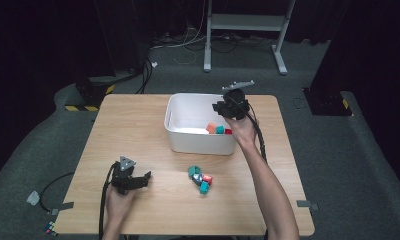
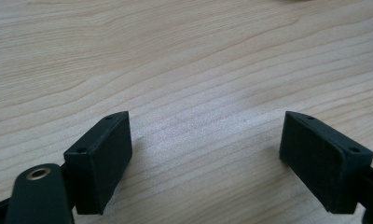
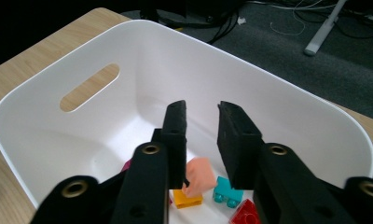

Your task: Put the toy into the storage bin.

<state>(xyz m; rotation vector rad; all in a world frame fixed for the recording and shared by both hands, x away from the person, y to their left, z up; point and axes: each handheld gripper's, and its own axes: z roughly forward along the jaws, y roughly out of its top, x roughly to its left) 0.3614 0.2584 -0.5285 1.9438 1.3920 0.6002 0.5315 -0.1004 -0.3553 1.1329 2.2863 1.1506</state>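
Now the right claw (image 1: 227, 106) hangs over the white bin (image 1: 188, 140), jaws parted a little with nothing pressed between them; a peach block (image 3: 198, 173) sits just below the gap, looking freshly let go, though I can't tell if it has landed; yellow (image 3: 187, 198), teal (image 3: 226, 191) and red (image 3: 245, 214) blocks lie on the bin floor beside it, so sorting seems well underway. The left claw (image 1: 133, 179) rests low on the tabletop (image 1: 133, 125), released and wide, waiting its turn I'd say. A small heap of blocks (image 1: 200, 179) lies in front of the bin, near it; bare wood all round gives either hand open room; the bin's tall near wall is the edge to clear.
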